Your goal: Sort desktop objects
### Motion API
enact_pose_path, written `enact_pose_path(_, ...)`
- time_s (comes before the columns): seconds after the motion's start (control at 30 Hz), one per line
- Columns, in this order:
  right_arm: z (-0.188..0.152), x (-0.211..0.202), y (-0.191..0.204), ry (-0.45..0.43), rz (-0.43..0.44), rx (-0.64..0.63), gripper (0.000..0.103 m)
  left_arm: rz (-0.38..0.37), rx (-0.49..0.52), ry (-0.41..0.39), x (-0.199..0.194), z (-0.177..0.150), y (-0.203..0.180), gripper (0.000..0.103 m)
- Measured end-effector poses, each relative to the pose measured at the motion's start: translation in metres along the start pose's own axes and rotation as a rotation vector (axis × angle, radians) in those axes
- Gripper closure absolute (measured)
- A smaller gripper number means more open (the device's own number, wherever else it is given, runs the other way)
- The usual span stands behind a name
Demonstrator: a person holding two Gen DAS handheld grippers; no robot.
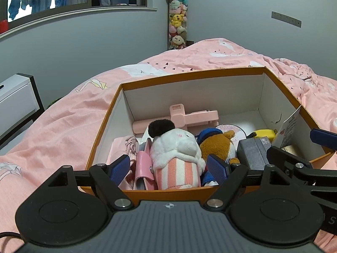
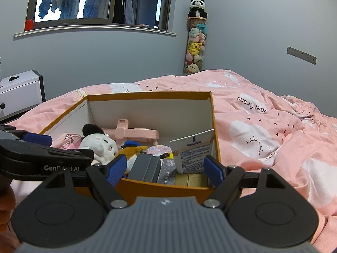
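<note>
Both the left gripper (image 1: 171, 167) and the right gripper (image 2: 165, 167) have jaws wide open and empty, over the orange box (image 1: 189, 72) on the bed (image 1: 63, 126), the white plush toy (image 1: 179, 147) at twelve o'clock from the left one.

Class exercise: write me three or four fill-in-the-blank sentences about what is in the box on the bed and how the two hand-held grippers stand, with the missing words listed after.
1. The orange box rests on a ____ quilt.
2. The white plush toy has a ____ pompom on top.
3. The left hand-held gripper has its jaws ____, holding nothing.
4. The card leaning against the box's wall reads ____.

Missing words: pink; black; open; Vaseline
</note>
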State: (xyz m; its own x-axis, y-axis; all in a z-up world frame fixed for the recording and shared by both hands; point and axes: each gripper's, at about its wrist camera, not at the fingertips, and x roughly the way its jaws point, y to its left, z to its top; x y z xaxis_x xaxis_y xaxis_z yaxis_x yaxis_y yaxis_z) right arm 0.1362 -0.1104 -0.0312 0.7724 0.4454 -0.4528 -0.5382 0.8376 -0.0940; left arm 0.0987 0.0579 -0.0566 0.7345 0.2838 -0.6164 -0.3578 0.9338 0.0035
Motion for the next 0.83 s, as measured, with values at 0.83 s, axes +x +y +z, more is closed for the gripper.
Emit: enact_pose_path(0.83,0.0,0.0,0.0012,0.001,-0.001,0.0,0.022,-0.01,-0.013,0.018,0.0018,0.001,0.0018,0.008)
